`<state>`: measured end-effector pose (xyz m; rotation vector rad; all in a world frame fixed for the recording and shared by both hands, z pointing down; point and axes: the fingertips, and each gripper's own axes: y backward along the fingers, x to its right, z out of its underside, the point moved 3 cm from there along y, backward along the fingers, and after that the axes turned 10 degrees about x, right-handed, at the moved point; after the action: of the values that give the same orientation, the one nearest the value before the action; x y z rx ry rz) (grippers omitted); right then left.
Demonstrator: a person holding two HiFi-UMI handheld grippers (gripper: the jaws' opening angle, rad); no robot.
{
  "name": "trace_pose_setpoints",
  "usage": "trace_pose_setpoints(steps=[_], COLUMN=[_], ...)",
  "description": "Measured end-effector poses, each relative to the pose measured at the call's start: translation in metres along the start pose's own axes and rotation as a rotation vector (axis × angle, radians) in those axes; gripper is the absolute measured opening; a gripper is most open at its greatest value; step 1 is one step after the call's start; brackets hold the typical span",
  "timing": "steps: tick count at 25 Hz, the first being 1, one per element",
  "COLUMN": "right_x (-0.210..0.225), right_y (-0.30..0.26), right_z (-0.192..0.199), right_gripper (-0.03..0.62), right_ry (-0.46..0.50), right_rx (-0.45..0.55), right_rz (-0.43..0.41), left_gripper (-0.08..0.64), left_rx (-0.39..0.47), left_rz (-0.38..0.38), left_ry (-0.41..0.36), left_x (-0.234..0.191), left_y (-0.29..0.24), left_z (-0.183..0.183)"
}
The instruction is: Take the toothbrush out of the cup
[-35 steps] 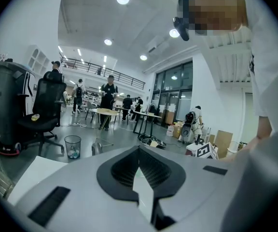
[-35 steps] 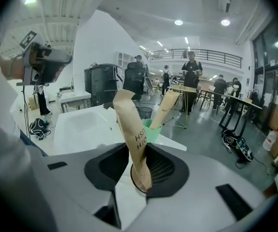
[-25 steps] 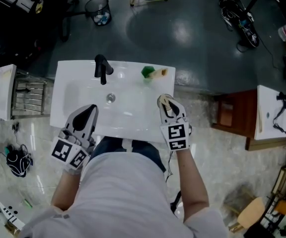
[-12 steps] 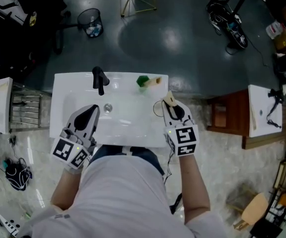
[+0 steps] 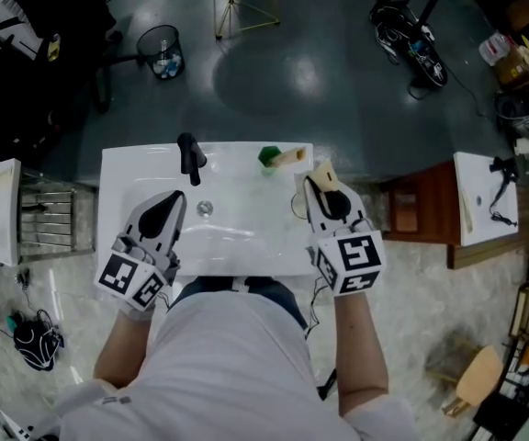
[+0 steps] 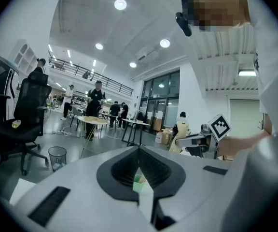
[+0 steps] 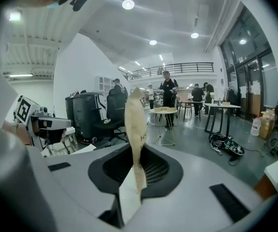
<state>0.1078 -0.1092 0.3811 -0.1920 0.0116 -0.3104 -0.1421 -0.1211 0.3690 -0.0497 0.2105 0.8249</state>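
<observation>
One flat beige toothbrush [image 7: 134, 124] (matte, gently curved)

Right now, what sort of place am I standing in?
Probably an open lab or workshop hall, not a bathroom: the white washbasin stands freely on an open floor, with work tables, an office chair and a mezzanine railing under a high ceiling.

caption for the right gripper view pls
Right gripper shut on an upright pale toothbrush, with desks and people behind

Bright ceiling lights [image 6: 120, 4], glare on dark floor [image 5: 278, 76], fisheye-bent, vignetted edges
</observation>
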Motion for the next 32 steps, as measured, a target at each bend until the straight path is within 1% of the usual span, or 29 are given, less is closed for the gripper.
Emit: trace_pose_setpoints(steps=[5, 10, 13, 17, 20, 26, 32], right_x=[-0.016, -0.024, -0.017, 0.006, 0.03, 0.084, 0.134], right_y=[-0.006, -0.01, -0.01, -0.001, 0.009, 0.032, 0.058], right_z=[-0.009, -0.015, -0.014, -0.009, -0.004, 0.005, 0.023], right_gripper=[0.055, 0.055, 0.055, 0.054, 0.055, 0.055, 0.055], right_ry=[-0.024, -0.037, -0.053, -0.06, -0.066, -0.085, -0.13], right_rx=[0.008, 0.018, 0.022, 0.027, 0.03, 0.047, 0.059], right_rz=[0.043, 0.094, 0.104, 0.096, 0.071, 0.022, -0.022], left_gripper=[0.017, 0.017, 0.017, 0.017, 0.017, 0.017, 0.017], left_rx=[0.016, -0.006, -0.02, -0.021, -0.021, -0.012, -0.02], left_rz=[0.021, 0.066, 0.076, 0.074, 0.045, -0.049, -0.141], left_ry=[0.019, 0.019, 0.007, 0.001, 0.0, 0.006, -0.049], left_x=[-0.018, -0.035, -0.036, -0.018, 0.002, 0.041, 0.081], left_y=[0.007, 0.01, 0.003, -0.013, -0.029, -0.062, -0.088], left_z=[-0.009, -0.008, -0.005, 0.003, 0.014, 0.031, 0.045])
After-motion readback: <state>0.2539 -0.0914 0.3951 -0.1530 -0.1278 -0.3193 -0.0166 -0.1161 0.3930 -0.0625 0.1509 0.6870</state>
